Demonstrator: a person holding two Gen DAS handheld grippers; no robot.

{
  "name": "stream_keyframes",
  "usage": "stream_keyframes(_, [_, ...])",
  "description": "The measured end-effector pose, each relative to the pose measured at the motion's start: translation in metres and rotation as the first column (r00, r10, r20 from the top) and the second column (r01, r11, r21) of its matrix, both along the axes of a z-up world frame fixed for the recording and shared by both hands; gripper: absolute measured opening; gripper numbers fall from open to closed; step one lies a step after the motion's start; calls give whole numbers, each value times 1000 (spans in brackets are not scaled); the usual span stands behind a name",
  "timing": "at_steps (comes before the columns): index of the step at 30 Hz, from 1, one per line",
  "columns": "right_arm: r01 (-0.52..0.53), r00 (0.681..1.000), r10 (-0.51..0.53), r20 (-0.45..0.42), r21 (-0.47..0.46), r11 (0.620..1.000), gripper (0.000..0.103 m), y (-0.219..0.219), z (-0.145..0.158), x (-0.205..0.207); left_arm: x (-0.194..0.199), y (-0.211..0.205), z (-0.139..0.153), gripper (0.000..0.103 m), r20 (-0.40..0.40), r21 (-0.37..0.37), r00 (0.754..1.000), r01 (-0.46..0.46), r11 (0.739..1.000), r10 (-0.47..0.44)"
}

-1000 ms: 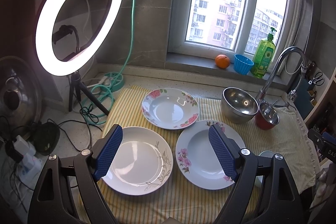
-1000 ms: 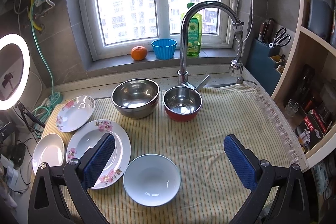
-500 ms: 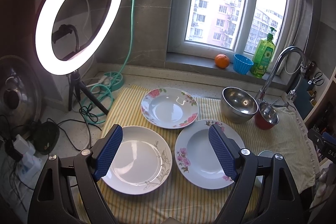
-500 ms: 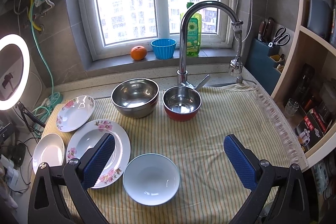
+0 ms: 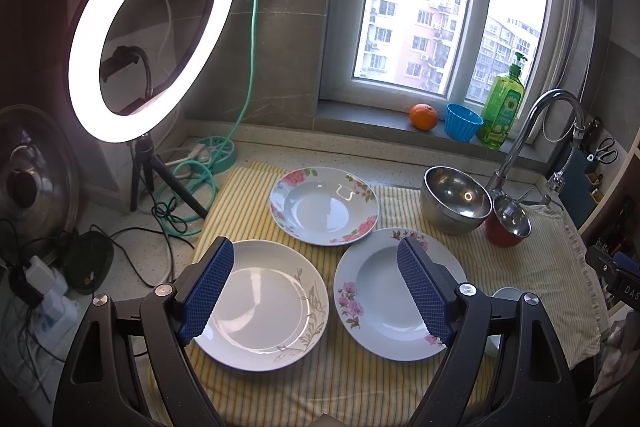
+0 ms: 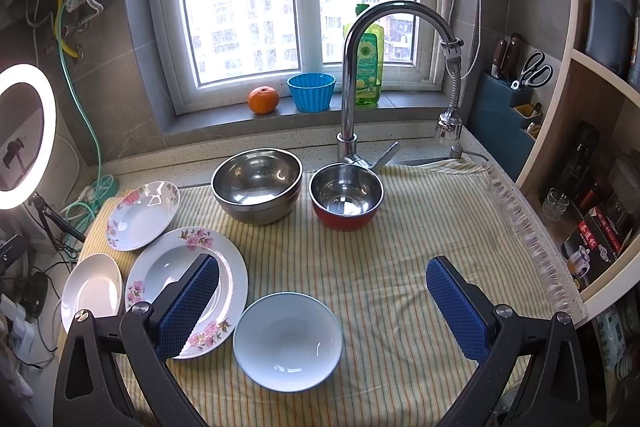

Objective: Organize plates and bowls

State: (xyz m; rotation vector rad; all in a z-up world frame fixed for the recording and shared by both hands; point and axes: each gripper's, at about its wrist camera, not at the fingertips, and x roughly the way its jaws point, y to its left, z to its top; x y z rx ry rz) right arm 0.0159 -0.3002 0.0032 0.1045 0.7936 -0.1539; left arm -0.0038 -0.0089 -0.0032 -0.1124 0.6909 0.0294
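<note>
Striped cloth (image 5: 532,267) shows, right gripper (image 6: 322,303) partly hiding flowered plate (image 6: 160,267).

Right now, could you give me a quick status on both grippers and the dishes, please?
Left gripper open, empty, above plates. Right gripper open, empty, above white bowl. Three plates, three bowls apart on striped cloth, nothing stacked. Nothing in the way.
</note>
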Motion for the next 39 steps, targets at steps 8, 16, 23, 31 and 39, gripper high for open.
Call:
stream_keyframes(8, [-1, 1000, 1, -3, 0, 1000, 103, -1, -1, 0, 0, 0, 0, 84, -1, -1, 1000, 1, 1000, -1])
stream_keyframes(16, [-2, 1000, 2, -8, 1, 1000, 103, 0, -2, 2, 0, 0, 0, 84, -3, -2, 1000, 2, 1000, -2])
stream_keyframes(23, [-3, 1000, 3, -11, -1, 1000, 103, 1, -2, 5, 0, -1, -1, 84, -4, -3, 1000, 1, 1000, -1])
stream_keyframes(31, [-20, 1000, 20, -22, -4, 1000, 103, 4, -7, 12, 7, -2, -7, 84, -23, 3, 1000, 5, 1000, -5])
stream_keyframes(39, [-58, 998, 57, -20, -6, 998, 103, 9, -14, 20, 11, -4, -14, 84, -51, 7, 999, 12, 1000, -12])
